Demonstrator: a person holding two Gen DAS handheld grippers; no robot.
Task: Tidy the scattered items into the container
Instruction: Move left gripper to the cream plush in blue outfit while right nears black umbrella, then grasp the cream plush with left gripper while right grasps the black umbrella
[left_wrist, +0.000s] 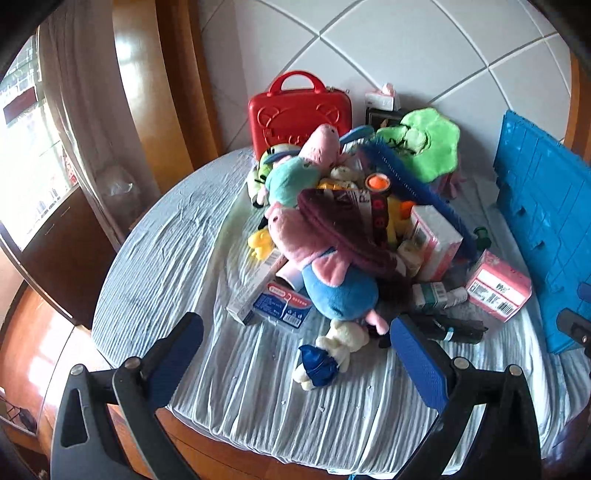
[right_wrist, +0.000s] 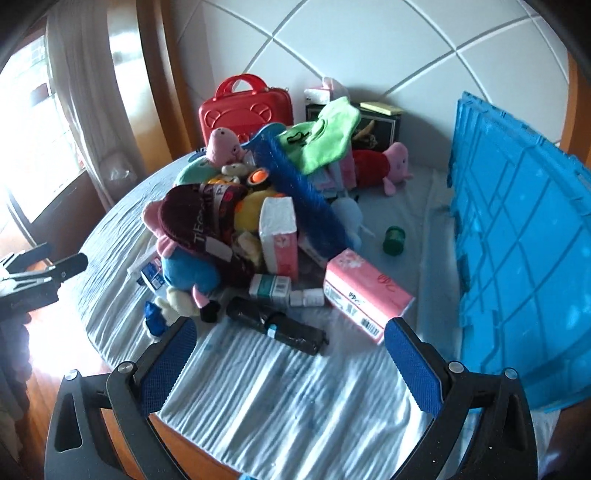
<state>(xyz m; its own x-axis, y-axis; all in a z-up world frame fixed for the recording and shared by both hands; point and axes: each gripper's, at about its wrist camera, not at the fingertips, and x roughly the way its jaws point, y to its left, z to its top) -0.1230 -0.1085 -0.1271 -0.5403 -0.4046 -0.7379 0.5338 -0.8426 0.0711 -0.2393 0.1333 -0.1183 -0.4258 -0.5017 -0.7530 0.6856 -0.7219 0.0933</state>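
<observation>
Clutter sits heaped mid-bed on the pale blue ribbed bedspread (left_wrist: 207, 229), with the big blue plastic ribbed crate (right_wrist: 517, 236) standing at its right edge, apart from the pile. Only the right wrist view shows a red-dressed pink pig plush (right_wrist: 384, 162) behind the heap and a small dark green round tin (right_wrist: 394, 240) lying alone between heap and crate. The left view alone shows the small cream teddy with a blue cloth (left_wrist: 332, 350) plainly. The left gripper (left_wrist: 295, 354) and right gripper (right_wrist: 290, 354) both hover over the near bedspread, jaws wide apart, holding nothing. A long blue bristled brush (right_wrist: 299, 192) leans across the pile — over tissue boxes — and a pink tissue pack (right_wrist: 365, 291) and black rolled bundle (right_wrist: 277, 325) lie nearest the right gripper. A red hard carry-case (left_wrist: 299, 110) stands against the wall.
</observation>
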